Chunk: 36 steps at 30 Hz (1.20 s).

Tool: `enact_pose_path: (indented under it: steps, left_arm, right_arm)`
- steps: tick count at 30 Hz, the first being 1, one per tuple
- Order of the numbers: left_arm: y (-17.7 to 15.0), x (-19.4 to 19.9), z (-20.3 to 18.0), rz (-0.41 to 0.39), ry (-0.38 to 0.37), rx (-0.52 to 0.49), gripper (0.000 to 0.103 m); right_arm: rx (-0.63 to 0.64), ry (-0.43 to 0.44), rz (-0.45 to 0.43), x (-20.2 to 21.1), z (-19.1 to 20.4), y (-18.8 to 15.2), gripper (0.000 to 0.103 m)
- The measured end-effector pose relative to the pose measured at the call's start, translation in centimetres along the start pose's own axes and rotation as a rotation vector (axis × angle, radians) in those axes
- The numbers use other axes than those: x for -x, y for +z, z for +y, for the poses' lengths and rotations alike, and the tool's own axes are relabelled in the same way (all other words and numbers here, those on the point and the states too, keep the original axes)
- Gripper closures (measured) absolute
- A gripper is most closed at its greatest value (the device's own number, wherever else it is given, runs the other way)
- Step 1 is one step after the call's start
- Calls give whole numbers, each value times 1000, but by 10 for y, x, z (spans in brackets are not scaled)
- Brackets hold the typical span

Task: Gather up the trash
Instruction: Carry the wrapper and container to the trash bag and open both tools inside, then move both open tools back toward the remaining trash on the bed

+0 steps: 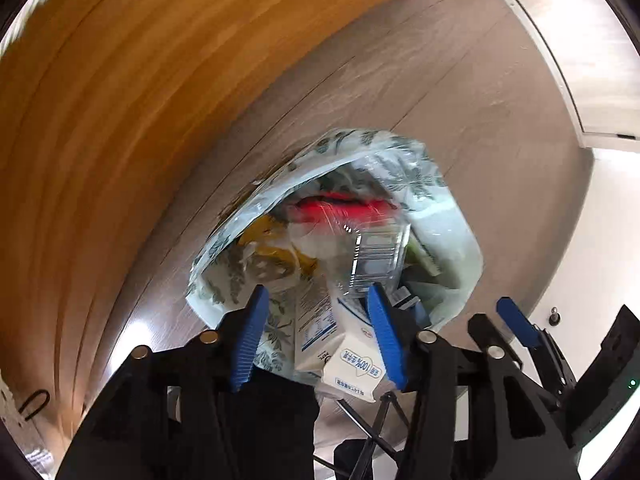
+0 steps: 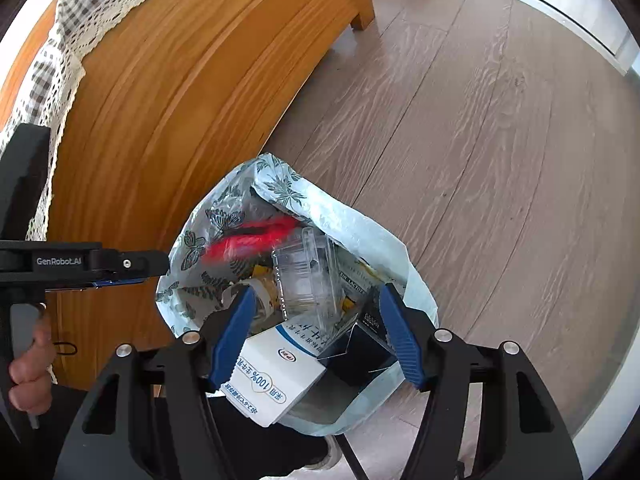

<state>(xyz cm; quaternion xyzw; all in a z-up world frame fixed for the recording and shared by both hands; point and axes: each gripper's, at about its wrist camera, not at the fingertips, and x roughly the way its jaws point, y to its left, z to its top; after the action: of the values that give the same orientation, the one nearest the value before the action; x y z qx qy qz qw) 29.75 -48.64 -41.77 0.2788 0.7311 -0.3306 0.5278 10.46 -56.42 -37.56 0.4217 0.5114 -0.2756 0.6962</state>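
Wood-look floor (image 2: 500, 152) w/ an orange wooden cabinet (image 2: 192, 92) alongside; patterned trash bag (image 2: 280, 184) sits open on floor just beside cabinet base. Inside bag: white milk carton (image 2: 272, 376), clear plastic box (image 2: 304, 280), something red (image 2: 252, 238), blurred. Left gripper (image 1: 318, 336) fingers apart, nothing clamped, carton lying loose between them. Right gripper (image 2: 316, 332) fingers also apart, empty, over same bag. Bag mouth is straight below both; neither is clearly nearer. Judging: carton looks dropped in, next trash piece not in view.
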Motion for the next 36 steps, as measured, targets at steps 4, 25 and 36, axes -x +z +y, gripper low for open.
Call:
enact_pose_path:
  steps: [4,25,36]
  left_arm:
    - [-5,8,1,-28,4,-5,54]
    - [-80,97,7,-332,-69,46,45]
    - [-160,240,86,-753,-158,105,44]
  right_arm:
    - [15,-3,-1,6,4,-2,41]
    - [128,-88,-84,54,33,-1,41]
    - [300,-113,-280,122,111,16,38]
